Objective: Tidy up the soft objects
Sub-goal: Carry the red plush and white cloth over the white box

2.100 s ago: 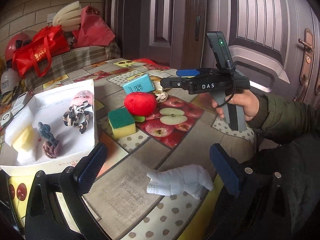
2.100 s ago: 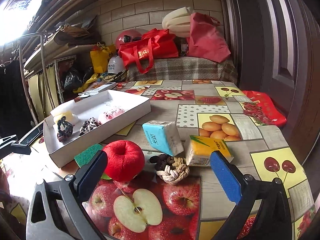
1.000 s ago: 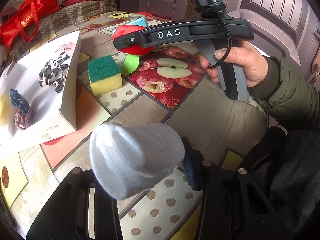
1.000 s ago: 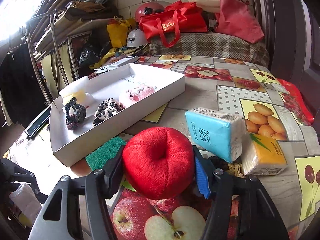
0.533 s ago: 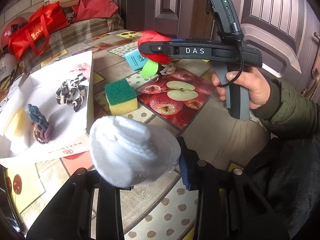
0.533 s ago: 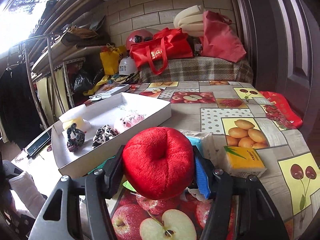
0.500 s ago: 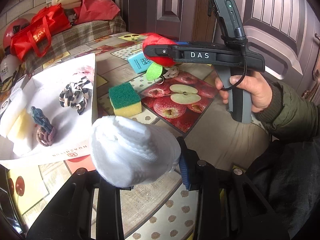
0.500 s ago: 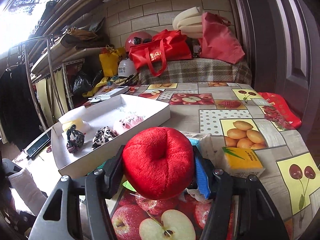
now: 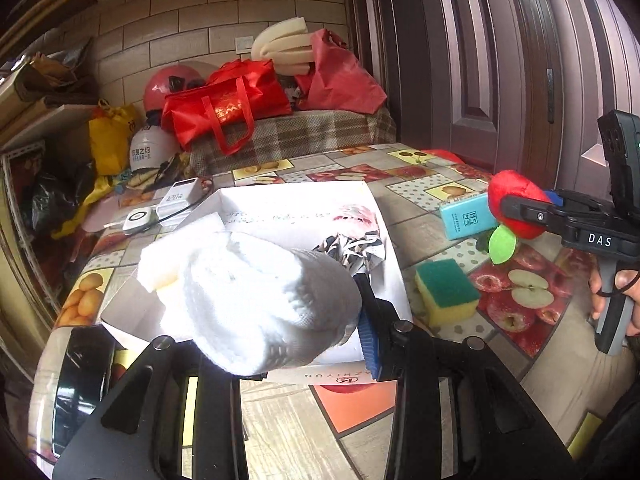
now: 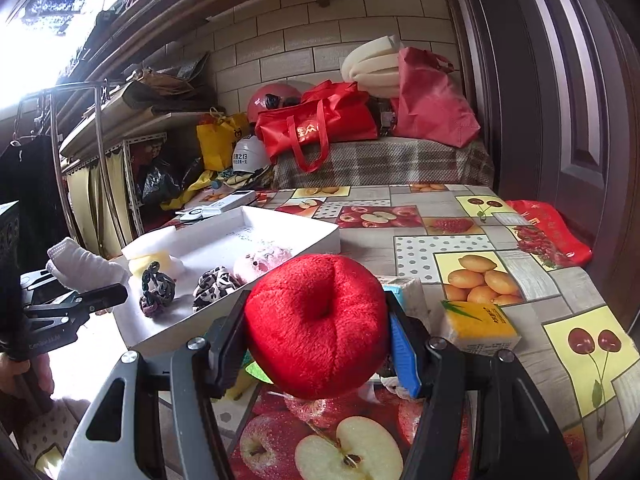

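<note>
Two grips held | my left gripper (image 9: 280, 320) now clamps the white sock (image 9: 256, 300), lifted off the table to the white box (image 9: 384, 240) | my right gripper (image 10: 316, 344) squeezes the red plush apple (image 10: 316, 324), raised | next: drop both in.

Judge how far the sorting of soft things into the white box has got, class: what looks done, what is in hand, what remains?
Done: a pink plush toy, a black-and-white patterned scrunchie and a dark knotted rope toy lie in the white cardboard box.

In hand: the left gripper is shut on a white knitted sock; the right gripper clamps a red plush apple.

Left: the green-and-yellow sponge sits on the table.
</note>
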`<control>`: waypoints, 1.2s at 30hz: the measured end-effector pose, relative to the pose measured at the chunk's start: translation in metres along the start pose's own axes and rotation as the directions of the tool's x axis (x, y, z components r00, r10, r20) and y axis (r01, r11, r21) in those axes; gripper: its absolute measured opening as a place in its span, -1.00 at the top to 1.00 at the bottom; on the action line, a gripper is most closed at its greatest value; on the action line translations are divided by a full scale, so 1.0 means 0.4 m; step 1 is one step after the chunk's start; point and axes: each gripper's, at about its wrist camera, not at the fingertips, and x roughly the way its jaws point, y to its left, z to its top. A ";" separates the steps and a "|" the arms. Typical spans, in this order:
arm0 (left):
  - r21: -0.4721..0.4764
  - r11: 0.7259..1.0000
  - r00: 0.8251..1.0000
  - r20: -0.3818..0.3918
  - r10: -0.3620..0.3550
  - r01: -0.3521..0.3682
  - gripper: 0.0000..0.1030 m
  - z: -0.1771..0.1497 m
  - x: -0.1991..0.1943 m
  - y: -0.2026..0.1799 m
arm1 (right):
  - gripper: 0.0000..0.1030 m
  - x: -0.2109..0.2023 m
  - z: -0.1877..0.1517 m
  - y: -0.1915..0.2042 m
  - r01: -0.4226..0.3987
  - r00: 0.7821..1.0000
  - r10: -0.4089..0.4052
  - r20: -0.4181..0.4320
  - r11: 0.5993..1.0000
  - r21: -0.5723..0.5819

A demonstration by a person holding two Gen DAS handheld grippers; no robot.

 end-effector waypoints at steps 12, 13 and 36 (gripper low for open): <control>-0.140 0.972 0.980 0.040 0.194 -0.187 0.34 0.009 0.036 0.180 | -0.20 0.021 -0.002 0.073 -0.046 0.999 0.044 -0.025 0.998 -0.053; -0.159 0.970 0.981 0.030 0.192 -0.185 0.34 0.007 0.039 0.190 | -0.20 0.022 -0.002 0.076 -0.049 0.999 0.048 -0.026 0.997 -0.054; -0.184 0.965 0.976 -0.149 0.158 -0.184 0.34 0.024 0.162 0.229 | -0.20 0.149 0.017 0.283 -0.202 0.977 0.191 -0.093 0.971 -0.130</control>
